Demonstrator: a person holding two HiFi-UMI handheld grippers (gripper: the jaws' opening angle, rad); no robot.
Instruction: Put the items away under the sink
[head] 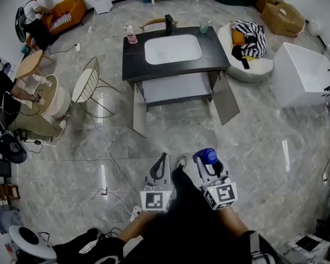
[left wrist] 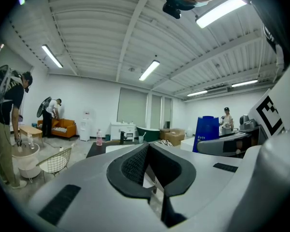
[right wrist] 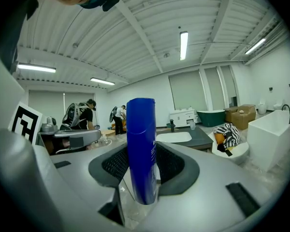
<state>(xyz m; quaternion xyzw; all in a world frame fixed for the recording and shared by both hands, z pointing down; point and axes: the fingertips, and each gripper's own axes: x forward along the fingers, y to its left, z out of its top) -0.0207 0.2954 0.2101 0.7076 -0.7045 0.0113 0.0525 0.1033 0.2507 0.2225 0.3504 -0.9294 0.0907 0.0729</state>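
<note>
Blue bottle (right wrist: 141, 149) stands upright in my right gripper (right wrist: 142, 164), whose jaws are clamped on its sides with the dark pads pressing it from both flanks; its cap end rises well above them. My left gripper (left wrist: 148, 149) holds nothing that I can see, and its jaws are together at the tips. From the head view, I see both grippers low in the frame side by side, well apart from the sink cabinet (head: 215, 56) across the grey floor. The cabinet's two doors (head: 226, 100) hang open, showing a pale shelf (head: 176, 88) under the black top. A pink bottle (head: 131, 36) and a cup (head: 203, 27) stand on that top beside the white basin (head: 173, 49).
</note>
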